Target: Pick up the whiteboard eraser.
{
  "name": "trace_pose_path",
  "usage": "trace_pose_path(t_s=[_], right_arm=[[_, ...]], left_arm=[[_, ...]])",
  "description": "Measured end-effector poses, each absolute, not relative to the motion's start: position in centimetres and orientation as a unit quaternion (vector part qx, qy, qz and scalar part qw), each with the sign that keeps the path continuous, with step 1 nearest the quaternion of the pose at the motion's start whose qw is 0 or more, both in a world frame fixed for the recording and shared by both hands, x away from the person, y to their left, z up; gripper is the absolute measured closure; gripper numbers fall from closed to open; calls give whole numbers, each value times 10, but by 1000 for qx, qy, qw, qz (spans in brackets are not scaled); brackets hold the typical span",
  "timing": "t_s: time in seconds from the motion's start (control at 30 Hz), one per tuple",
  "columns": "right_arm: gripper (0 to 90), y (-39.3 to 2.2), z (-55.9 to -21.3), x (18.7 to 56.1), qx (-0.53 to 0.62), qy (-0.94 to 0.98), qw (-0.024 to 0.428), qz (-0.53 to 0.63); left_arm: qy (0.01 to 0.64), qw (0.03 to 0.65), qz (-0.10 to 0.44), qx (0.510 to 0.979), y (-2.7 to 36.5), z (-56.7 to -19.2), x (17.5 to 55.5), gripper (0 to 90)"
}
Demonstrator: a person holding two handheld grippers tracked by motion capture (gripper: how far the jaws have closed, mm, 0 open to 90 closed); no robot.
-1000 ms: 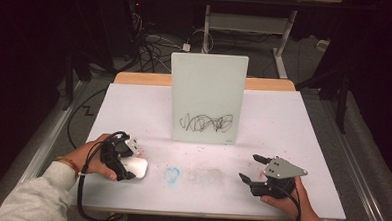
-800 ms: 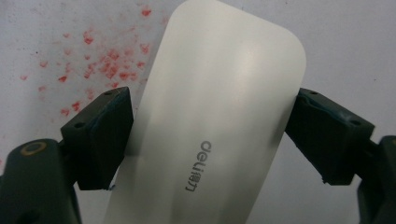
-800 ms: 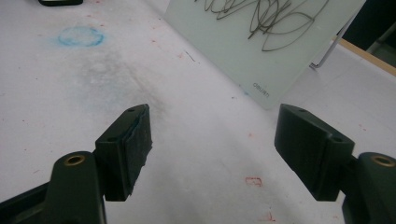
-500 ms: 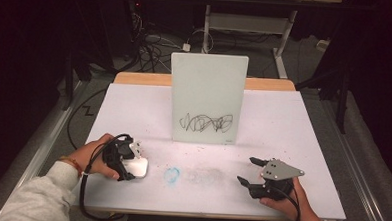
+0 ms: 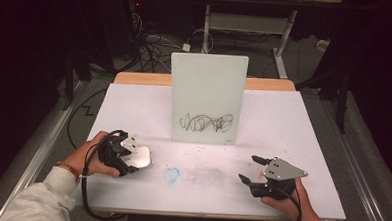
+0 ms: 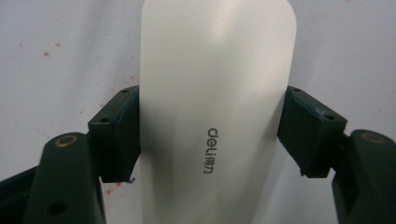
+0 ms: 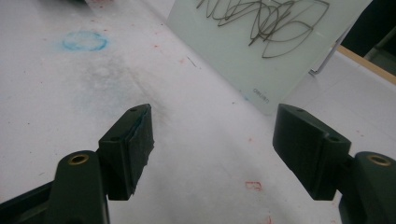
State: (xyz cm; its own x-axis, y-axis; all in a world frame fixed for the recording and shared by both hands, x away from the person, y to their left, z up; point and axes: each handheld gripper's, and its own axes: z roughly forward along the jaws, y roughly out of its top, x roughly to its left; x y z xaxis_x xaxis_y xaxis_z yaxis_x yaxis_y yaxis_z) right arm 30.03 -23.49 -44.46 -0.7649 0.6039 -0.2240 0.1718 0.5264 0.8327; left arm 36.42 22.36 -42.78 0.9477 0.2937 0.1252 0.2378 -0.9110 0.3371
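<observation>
Eraser (image 6: 215, 116), white and oblong, clamped between the jaws of the left gripper (image 5: 132, 155) at the near left of the table (image 5: 312, 145); right gripper (image 5: 254, 169) at the near right, jaws apart with nothing between. Farther in, a blue ring mark (image 5: 171, 175) and a grey smudge (image 5: 206, 175) between the two grippers. Beyond those, a whiteboard (image 5: 208, 98) standing upright at mid-table, a black scribble (image 5: 207, 123) low on its face.

Eraser (image 6: 215, 107) cut off at top and bottom edges in left gripper view; its underside hidden. Board (image 7: 261, 42) cropped at top in right gripper view, small corner print unreadable.
</observation>
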Motion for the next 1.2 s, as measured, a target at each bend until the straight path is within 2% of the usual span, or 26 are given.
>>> trace_pose_path(t_s=[0.23, 0.37, 0.57, 0.83, 1.2], right_arm=[[294, -236, -443, 300, 233, 833, 258, 431], [293, -237, -443, 300, 235, 829, 264, 434], [292, -238, -441, 300, 239, 823, 274, 437], [292, -241, -442, 302, 246, 818, 282, 438], [290, -242, -440, 303, 253, 810, 293, 440]], left_arm=[[171, 219, 127, 952, 227, -427, 360, 276], [209, 283, 162, 922, 234, -423, 354, 277], [250, 329, 204, 887, 237, -422, 347, 278], [271, 364, 235, 859, 231, -423, 339, 279], [266, 371, 253, 853, 217, -421, 340, 280]])
